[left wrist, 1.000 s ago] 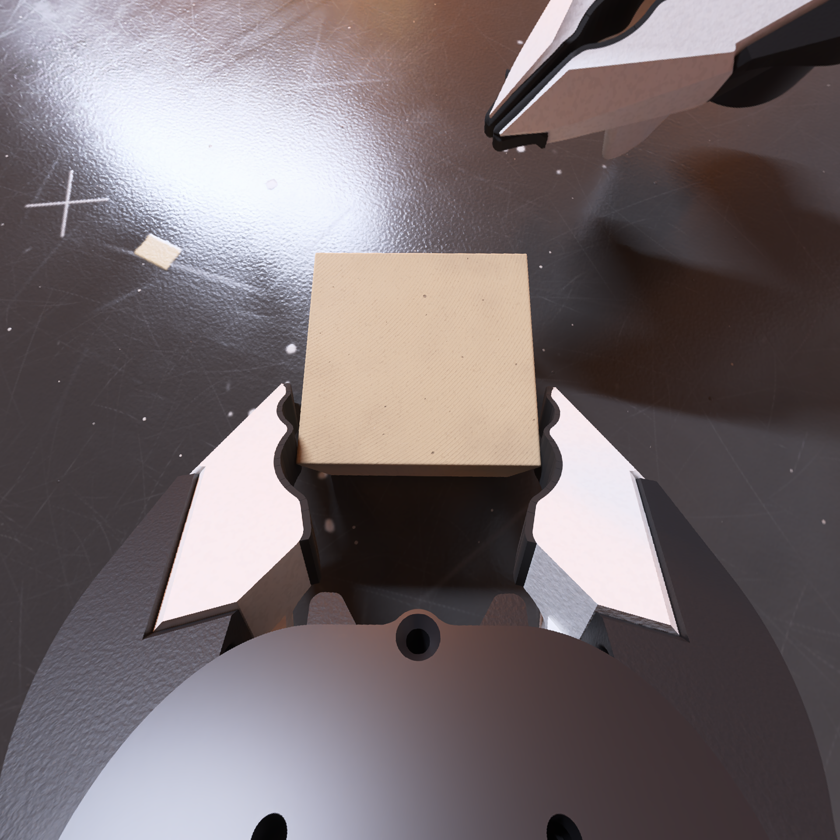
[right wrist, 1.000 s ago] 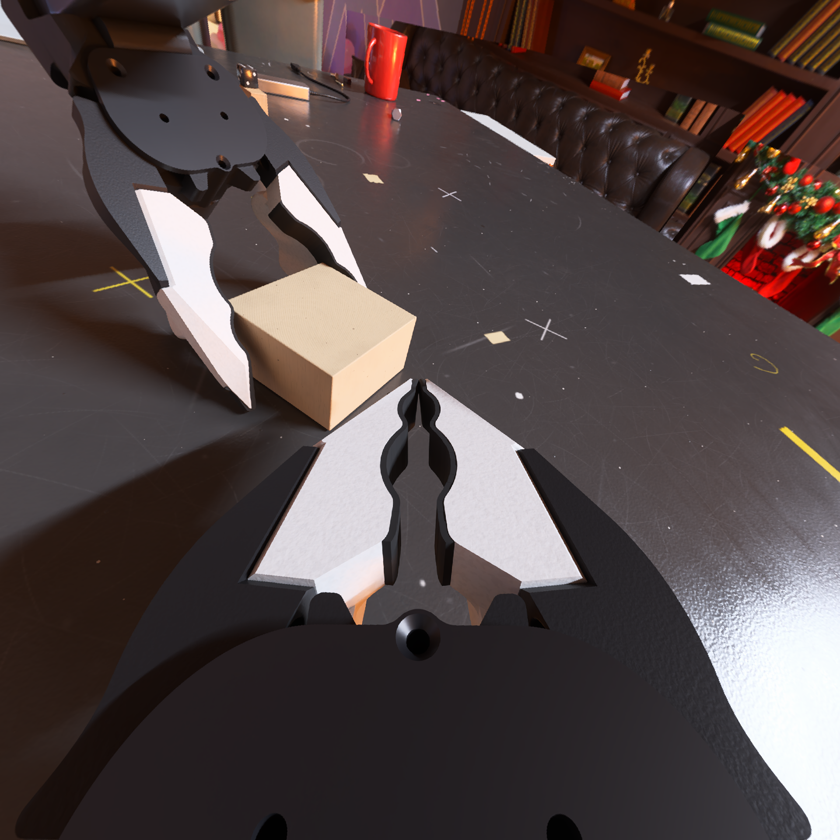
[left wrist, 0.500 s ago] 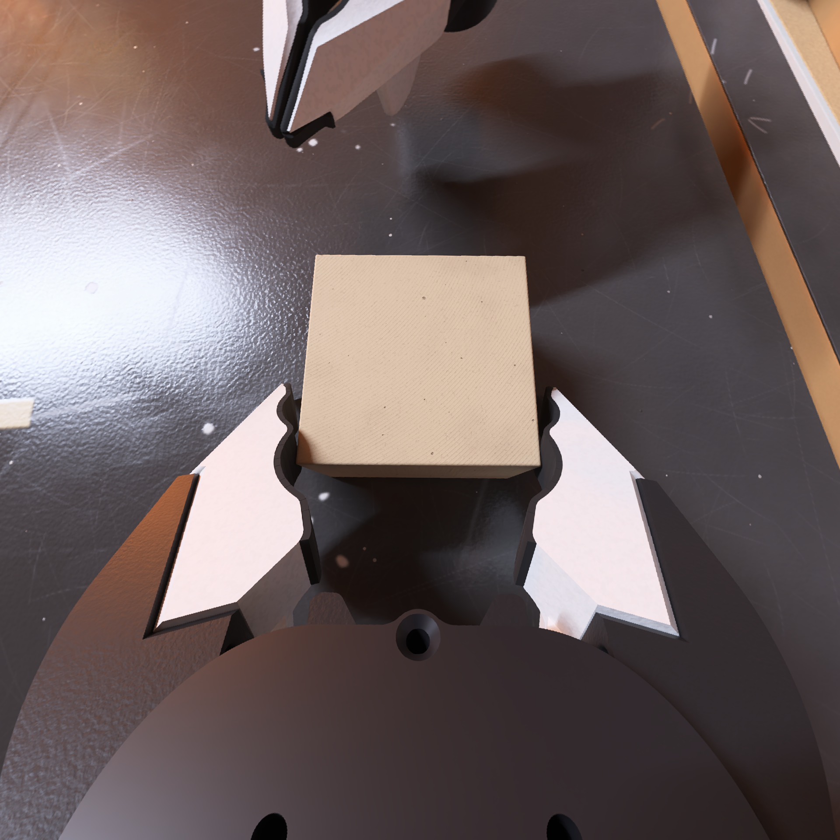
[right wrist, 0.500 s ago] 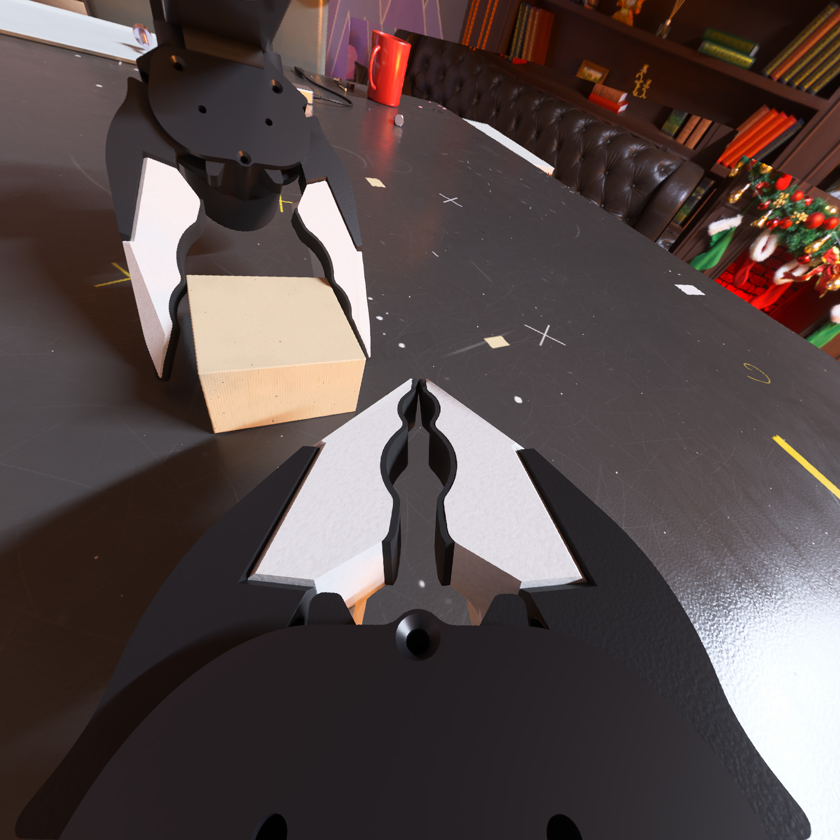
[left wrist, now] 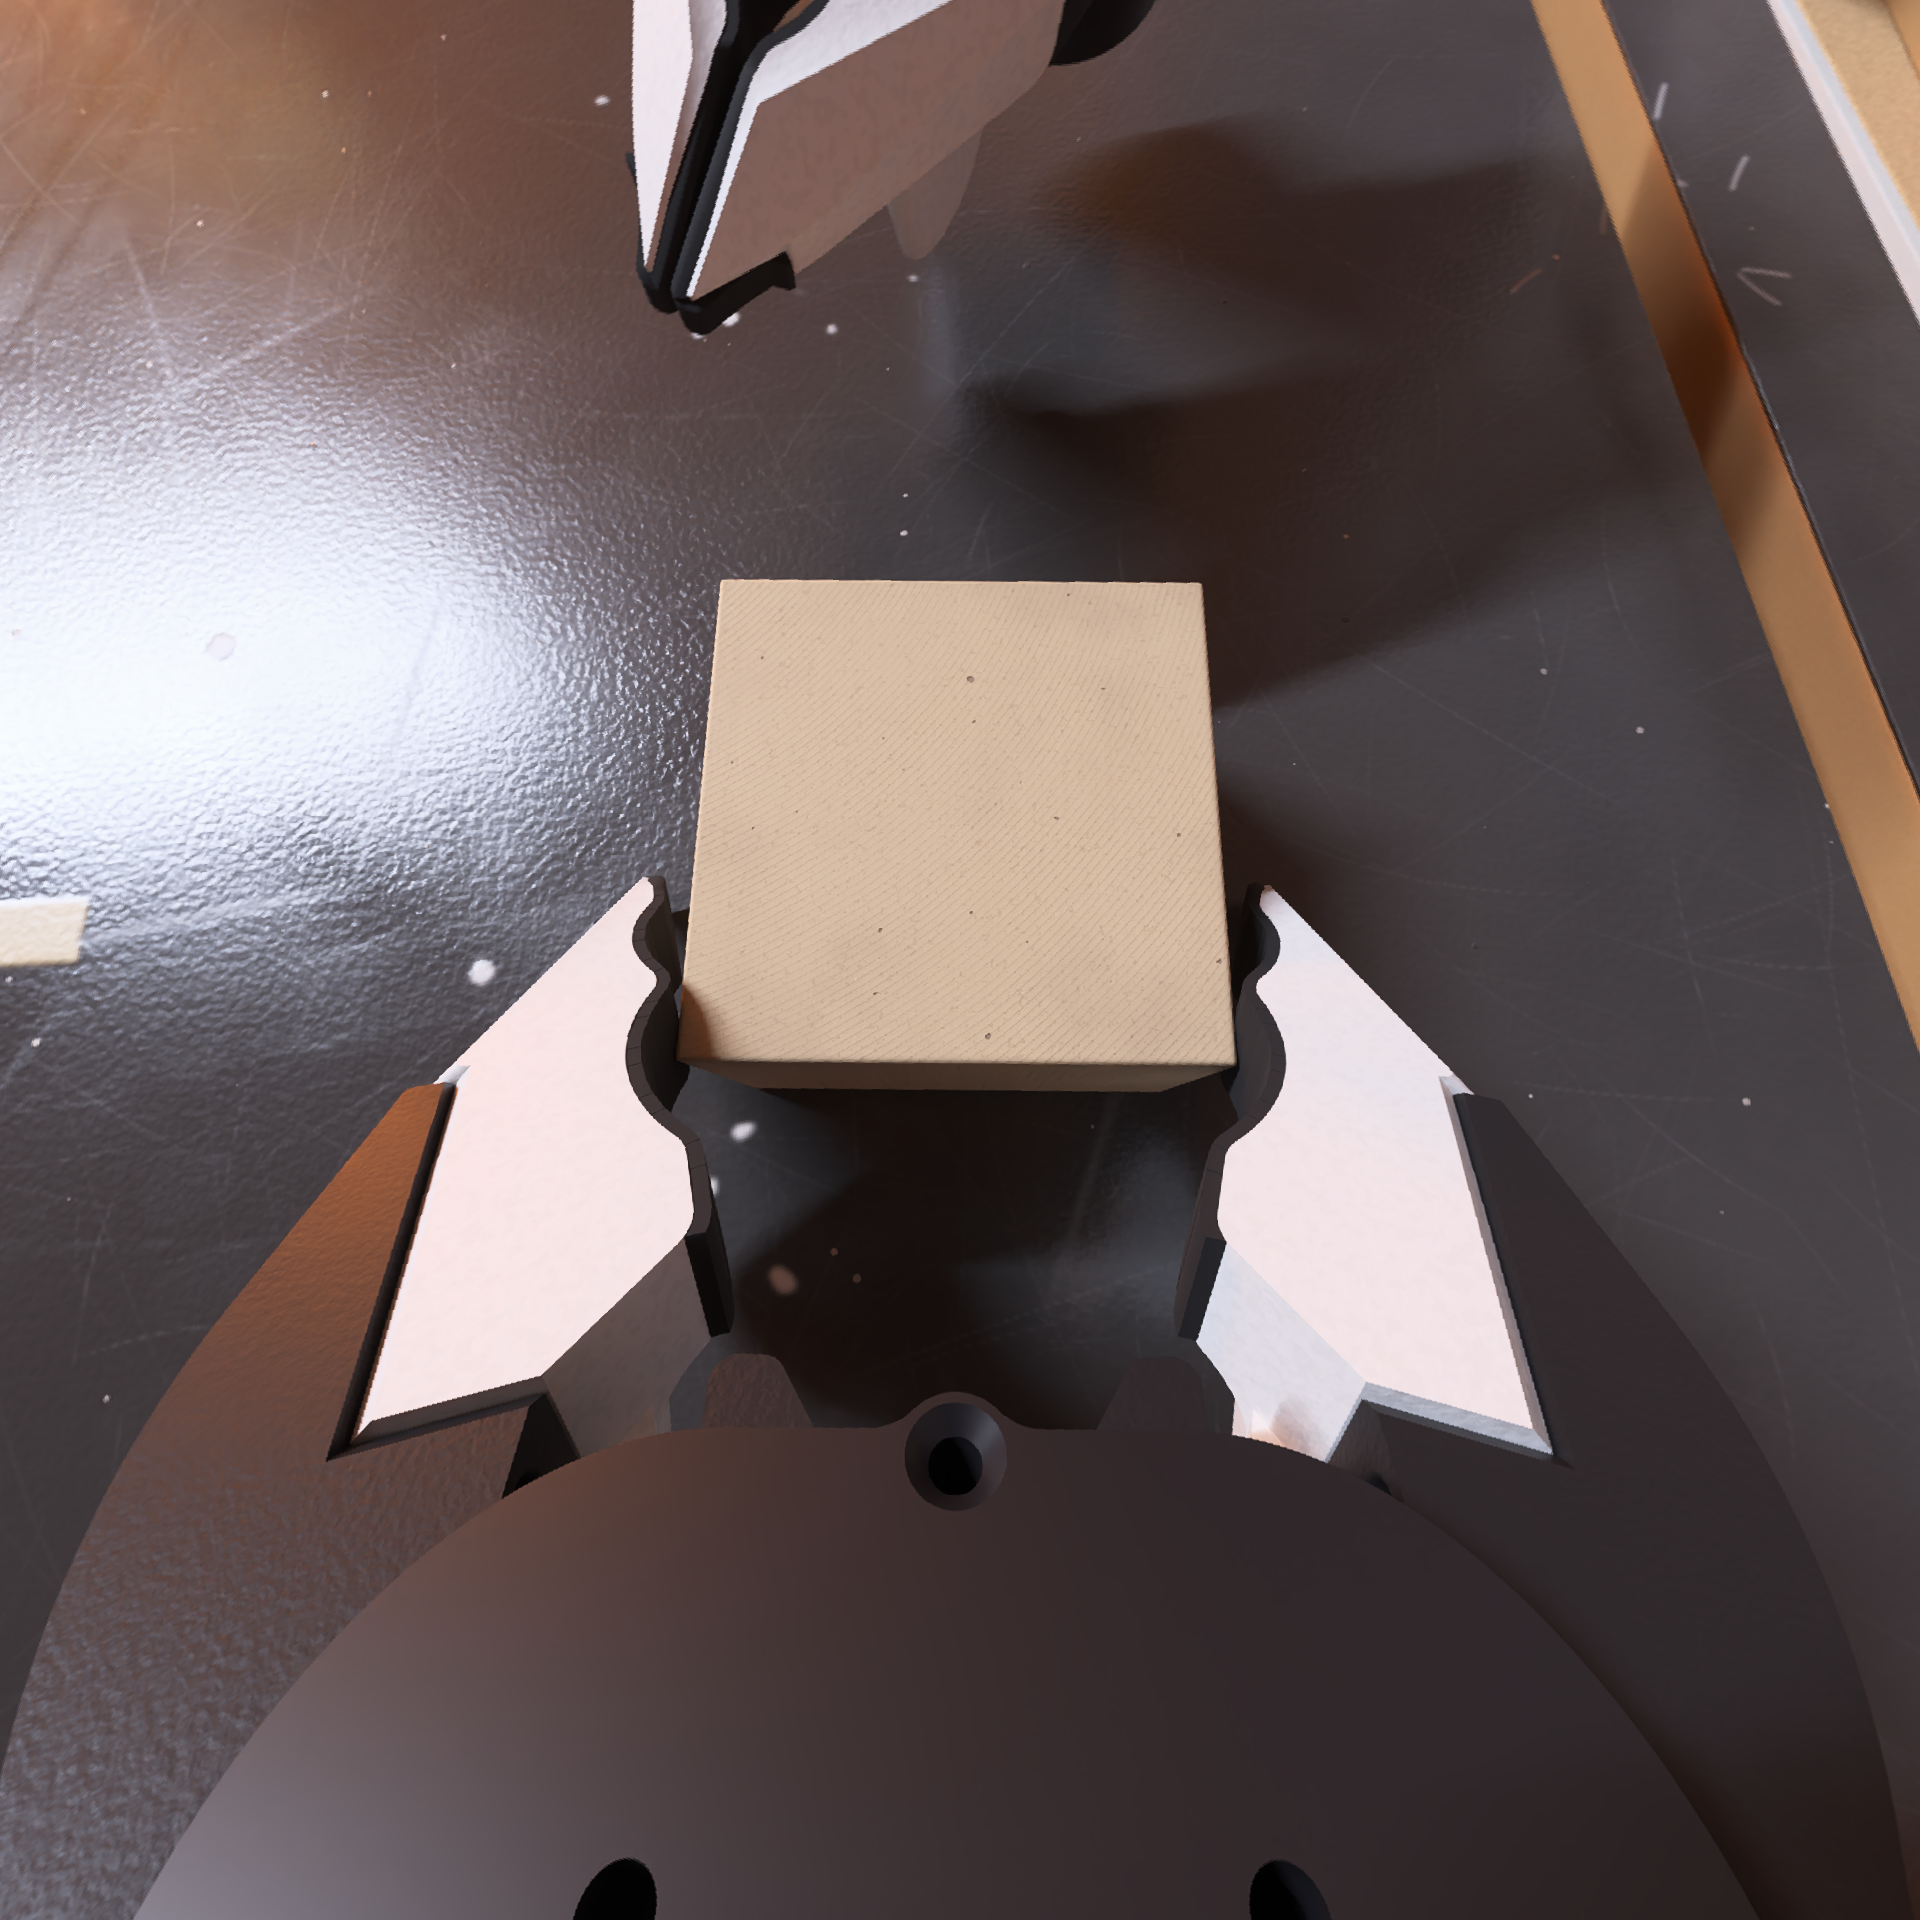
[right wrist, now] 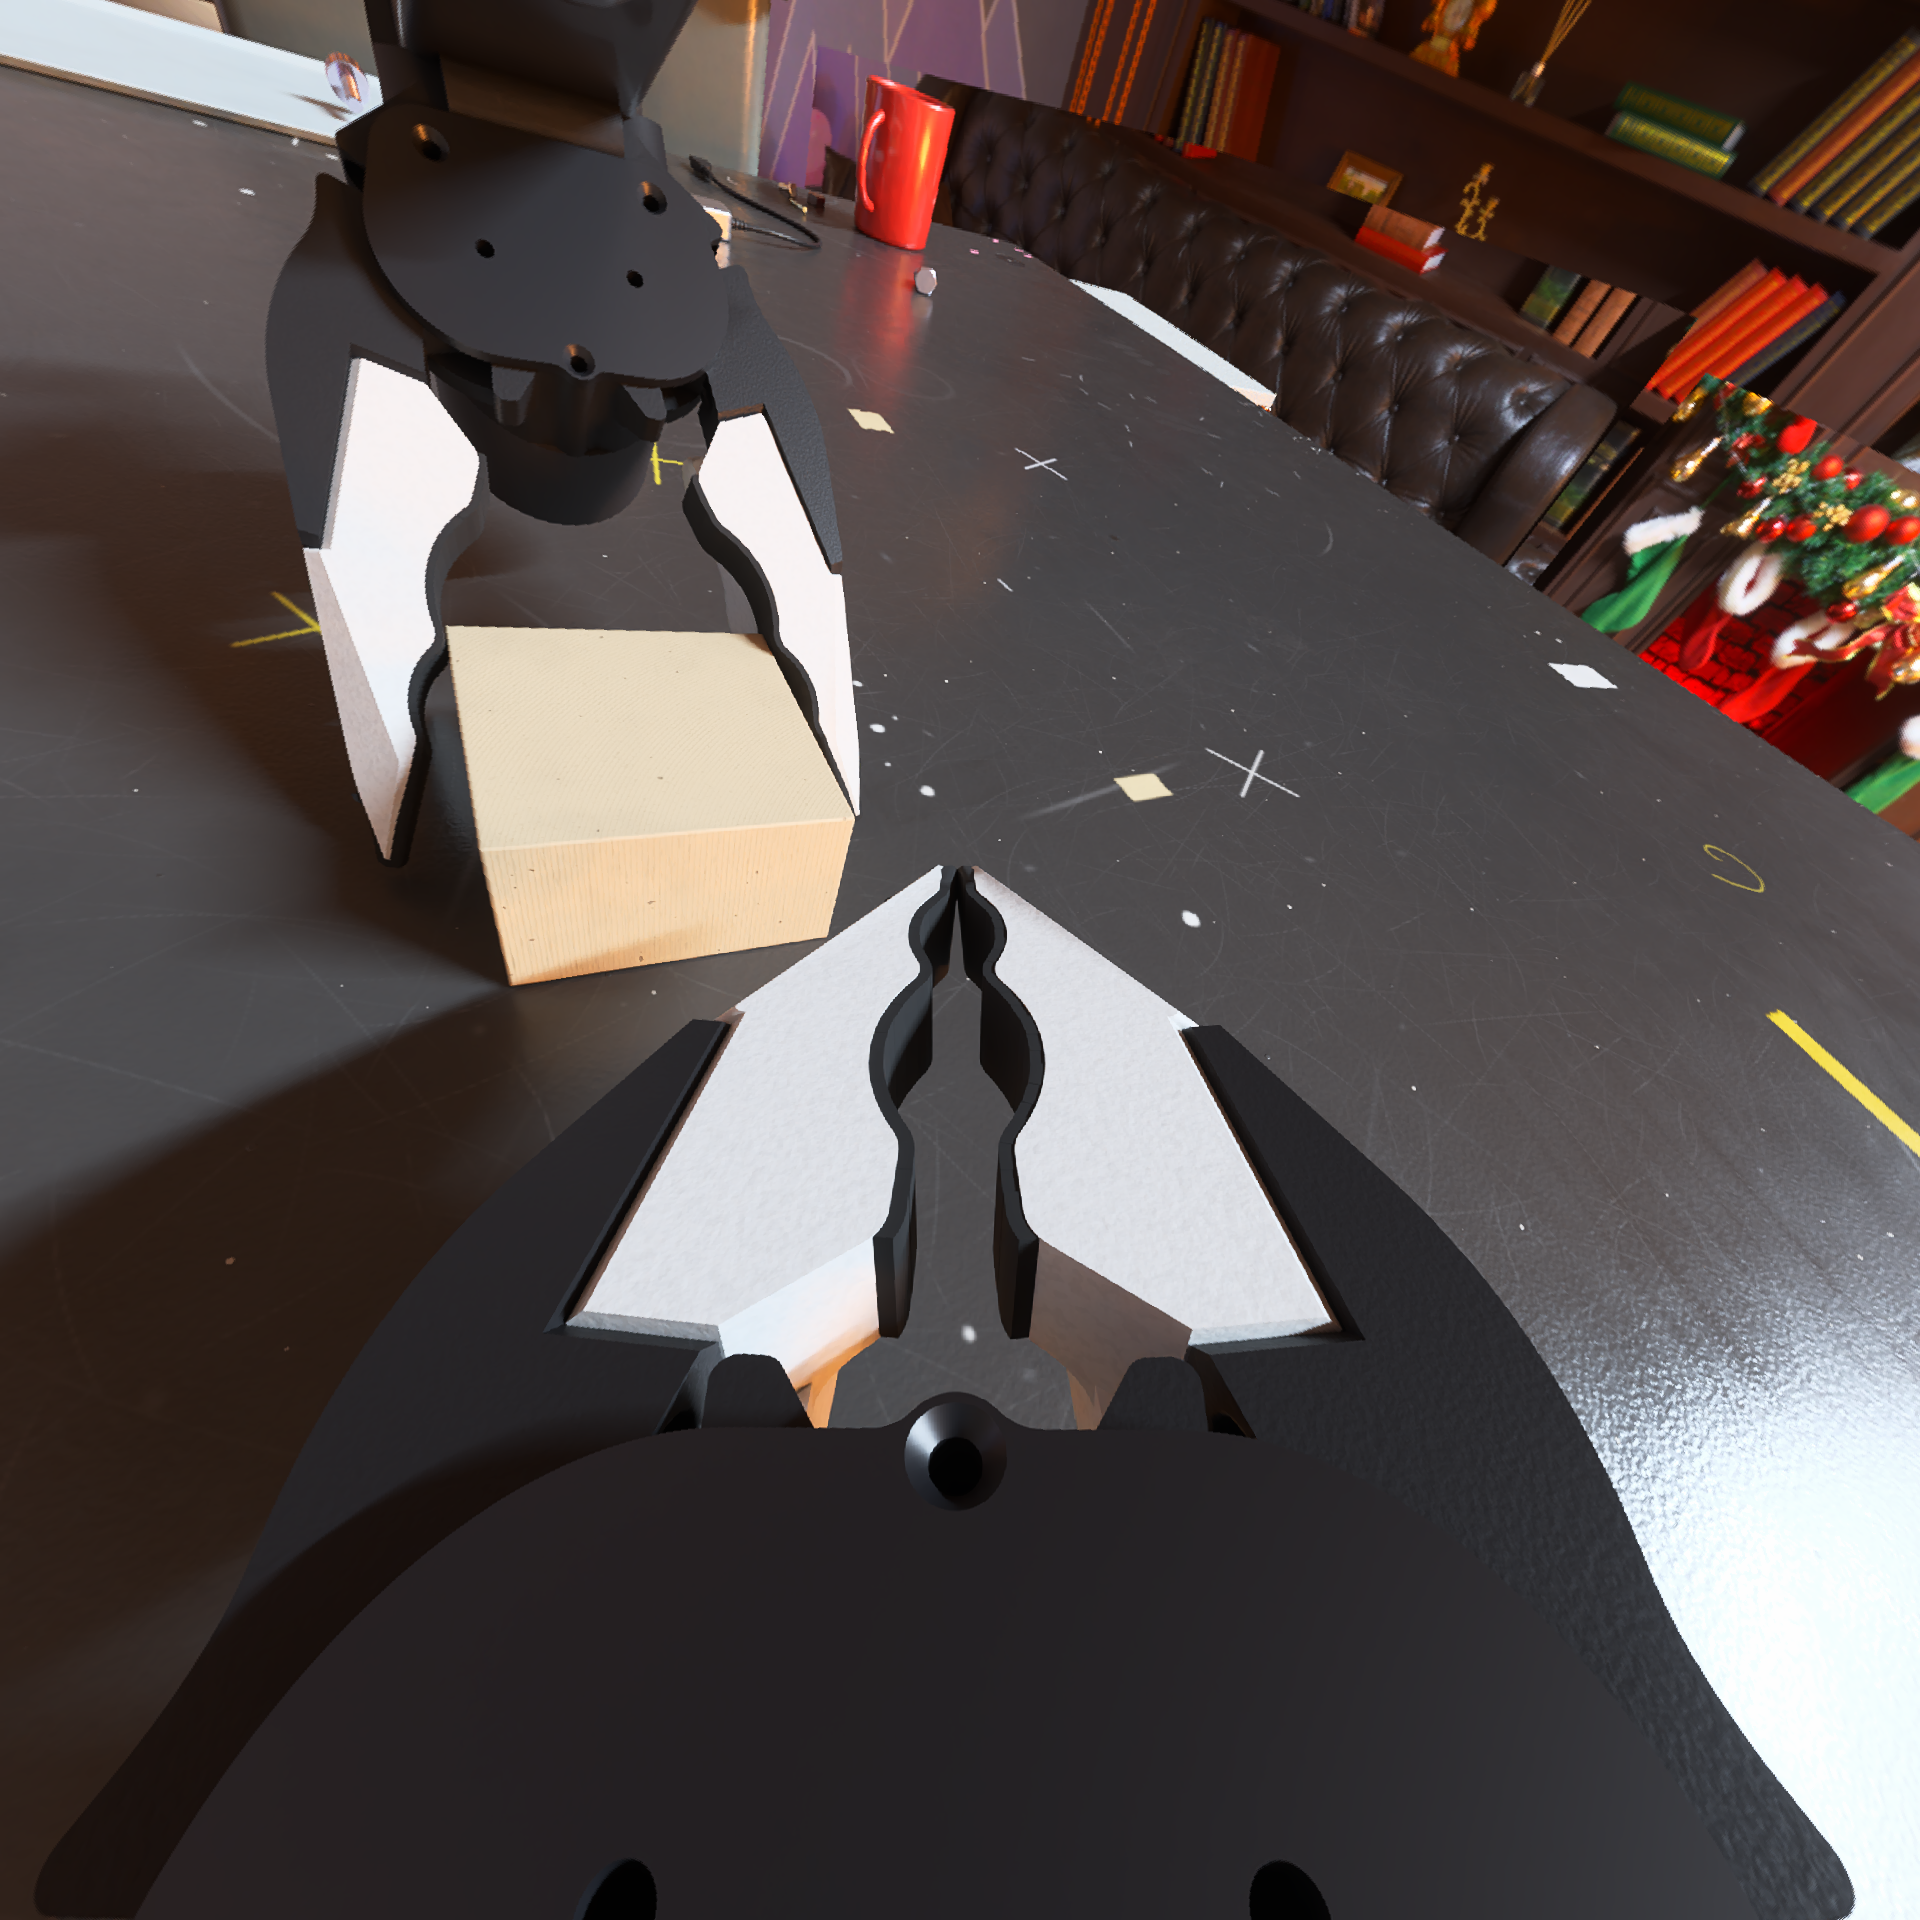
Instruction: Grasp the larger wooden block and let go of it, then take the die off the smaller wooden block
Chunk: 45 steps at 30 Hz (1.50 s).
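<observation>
My left gripper [left wrist: 956, 935] straddles the larger wooden block [left wrist: 956, 831], centre of the left wrist frame, one finger on each side face near the block's near end. Fingertips [left wrist: 649, 935] look flush with the sides, maybe a hairline gap; I can't tell whether it's clamped or just released. The right wrist view shows the same: block [right wrist: 644, 769] flat on the black table [right wrist: 1351, 935], left gripper [right wrist: 623, 748] over it from above, white fingers down both flanks. Coming down from above keeps the fingers square to the parallel faces, so the block shouldn't twist.

My right gripper [right wrist: 956, 873] has its jaws pressed together with nothing in them, tips just off the block's near right corner, low over the table. In the left wrist frame it sits top centre [left wrist: 691, 301], beyond the block's far edge. My read: parked, waiting for the die step.

The die and the smaller wooden block aren't in either frame, so the second half of the task has no visible target yet.

Surroundings, right wrist frame: red mug [right wrist: 899, 161] upper centre, with a cable beside it, far back on the table. Leather sofa [right wrist: 1351, 343] upper right, bookshelves behind it, Christmas decorations at the right edge. Table carries chalk crosses and small tan squares [right wrist: 1143, 787], flat marks only.

Obstruction: nothing on the table near the block. Only crowding is my right gripper's tips close to the block's corner, a risk if the left one slides the block that way.
</observation>
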Tool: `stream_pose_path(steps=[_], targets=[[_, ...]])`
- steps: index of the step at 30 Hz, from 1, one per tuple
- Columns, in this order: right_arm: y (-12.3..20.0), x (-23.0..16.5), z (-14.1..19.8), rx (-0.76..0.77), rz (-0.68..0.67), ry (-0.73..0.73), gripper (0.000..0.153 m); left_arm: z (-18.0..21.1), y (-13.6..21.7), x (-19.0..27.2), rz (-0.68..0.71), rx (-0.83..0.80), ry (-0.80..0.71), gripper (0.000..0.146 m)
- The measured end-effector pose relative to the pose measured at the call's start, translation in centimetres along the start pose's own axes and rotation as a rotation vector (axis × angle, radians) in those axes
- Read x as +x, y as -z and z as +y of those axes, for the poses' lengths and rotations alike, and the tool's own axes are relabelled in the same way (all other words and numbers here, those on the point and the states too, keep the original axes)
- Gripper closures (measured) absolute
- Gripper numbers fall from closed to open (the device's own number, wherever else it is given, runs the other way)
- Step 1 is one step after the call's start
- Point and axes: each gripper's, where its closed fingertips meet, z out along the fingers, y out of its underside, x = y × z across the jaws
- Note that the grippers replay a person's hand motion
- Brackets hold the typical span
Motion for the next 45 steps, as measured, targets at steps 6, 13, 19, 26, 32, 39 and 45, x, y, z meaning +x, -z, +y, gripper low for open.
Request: stream_pose_path(steps=[6, 13, 19, 26, 32, 39, 45], targets=[[0.1, 0.0, -0.1, 0.007, -0.003, -0.004, 0.153, 0.3, 0.0, -0.1, -0.013, -0.022, 0.016, 0.037], [0.4, 0.1, -0.1, 0.015, 0.007, -0.001, 0.153, 0.9, 1.4, 0.0, -0.060, 0.017, 0.068, 0.022], [1.0, 0.9, -0.5, 0.059, 0.082, 0.040, 0.153, -0.8, 8.0, 1.5, -0.220, 0.264, 0.125, 0.031], [1.4, 2.8, -0.7, 0.081, 0.286, 0.151, 0.153, 3.0, 24.2, 0.2, -0.673, 0.275, 0.178, 0.055], [1.7, 4.3, -0.5, 0.058, 0.418, 0.198, 0.153, 14.0, 35.0, -4.2, -0.829, -0.089, 0.367, 0.075], [1.8, 5.1, 0.1, 0.008, 0.478, 0.204, 0.153, 20.6, 36.7, -7.5, -0.548, -0.394, 0.509, 0.084], [1.9, 5.5, 0.3, -0.008, 0.504, 0.198, 0.153, 21.6, 34.7, -6.3, -0.261, -0.537, 0.518, 0.084]])
